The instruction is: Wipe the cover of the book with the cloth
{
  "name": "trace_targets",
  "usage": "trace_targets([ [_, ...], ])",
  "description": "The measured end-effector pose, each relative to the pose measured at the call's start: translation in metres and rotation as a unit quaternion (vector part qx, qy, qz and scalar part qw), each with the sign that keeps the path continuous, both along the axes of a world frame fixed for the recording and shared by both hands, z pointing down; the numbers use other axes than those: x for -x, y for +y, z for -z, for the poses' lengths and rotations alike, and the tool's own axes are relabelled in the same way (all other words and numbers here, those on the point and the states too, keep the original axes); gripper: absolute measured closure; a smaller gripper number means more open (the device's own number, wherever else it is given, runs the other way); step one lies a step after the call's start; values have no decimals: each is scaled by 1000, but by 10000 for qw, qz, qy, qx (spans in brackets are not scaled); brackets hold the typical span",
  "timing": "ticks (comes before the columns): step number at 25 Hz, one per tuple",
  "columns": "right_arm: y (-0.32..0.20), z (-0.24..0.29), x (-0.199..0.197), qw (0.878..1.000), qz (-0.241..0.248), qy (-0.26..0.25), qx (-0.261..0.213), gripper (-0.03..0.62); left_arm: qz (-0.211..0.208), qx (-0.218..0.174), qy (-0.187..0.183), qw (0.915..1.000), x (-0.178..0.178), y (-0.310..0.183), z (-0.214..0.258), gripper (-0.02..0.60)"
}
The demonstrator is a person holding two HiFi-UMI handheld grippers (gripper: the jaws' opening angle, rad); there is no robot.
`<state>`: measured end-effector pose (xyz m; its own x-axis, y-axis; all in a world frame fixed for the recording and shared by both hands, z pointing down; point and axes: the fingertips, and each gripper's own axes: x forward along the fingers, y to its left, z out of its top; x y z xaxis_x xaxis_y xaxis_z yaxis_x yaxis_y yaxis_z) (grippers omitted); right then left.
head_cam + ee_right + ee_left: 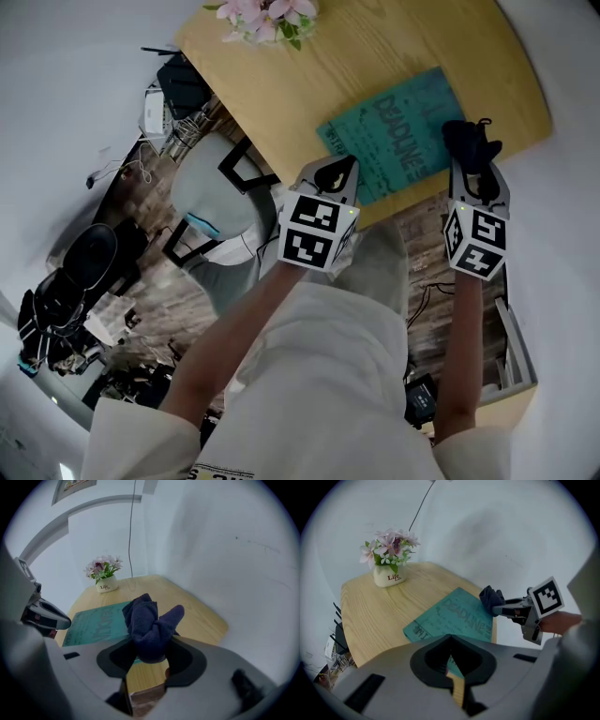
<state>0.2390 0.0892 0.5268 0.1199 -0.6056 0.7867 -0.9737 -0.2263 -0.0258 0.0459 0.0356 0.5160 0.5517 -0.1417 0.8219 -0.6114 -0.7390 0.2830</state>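
Observation:
A teal book (394, 131) lies flat on the wooden table (309, 75), near its front edge. In the right gripper view the book (96, 623) lies just left of the jaws. My right gripper (472, 157) is shut on a bunched dark blue cloth (150, 623), held above the book's right edge. From the left gripper view, the cloth (490, 599) hangs over the book's far corner (454, 616). My left gripper (339, 169) hovers at the book's near left corner. Its jaws (450, 637) are shut with nothing between them.
A white pot of pink flowers (267, 19) stands at the table's far left corner. A grey chair (220, 197) sits by the table's front edge. Cables and clutter (75, 300) cover the floor at left. A white wall (225, 550) lies close on the right.

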Motion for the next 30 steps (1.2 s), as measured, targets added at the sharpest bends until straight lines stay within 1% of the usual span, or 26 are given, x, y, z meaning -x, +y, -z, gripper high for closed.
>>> trace_targets([
  [4, -3, -1, 4, 9996, 160, 222, 31, 411, -196, 41, -147, 9997, -1, 5, -12, 571],
  [6, -3, -2, 5, 9996, 167, 239, 36, 411, -108, 161, -128, 9997, -1, 7, -18, 571],
  [9, -3, -2, 8, 9995, 172, 254, 48, 411, 114, 324, 63, 9994, -1, 7, -18, 571],
  [13, 1, -1, 18, 9997, 132, 205, 78, 411, 198, 536, 188, 9982, -1, 6, -17, 571],
  [18, 6, -3, 43, 9994, 288, 183, 108, 411, 250, 586, 275, 9976, -1, 6, -19, 571],
  [22, 9, -2, 72, 9985, 520, 68, 168, 411, 342, 687, 555, 9955, 0, 6, -19, 571],
  [26, 13, 0, 101, 9968, 772, 14, 195, 411, 386, 606, 592, 9957, 0, 5, -18, 571],
  [28, 12, 1, 114, 9956, 907, 48, 235, 411, 567, 725, 734, 9930, 0, 4, -18, 571],
  [30, 14, 1, 124, 9946, 1002, 68, 259, 411, 833, 1058, 1004, 9858, 0, 4, -19, 571],
])
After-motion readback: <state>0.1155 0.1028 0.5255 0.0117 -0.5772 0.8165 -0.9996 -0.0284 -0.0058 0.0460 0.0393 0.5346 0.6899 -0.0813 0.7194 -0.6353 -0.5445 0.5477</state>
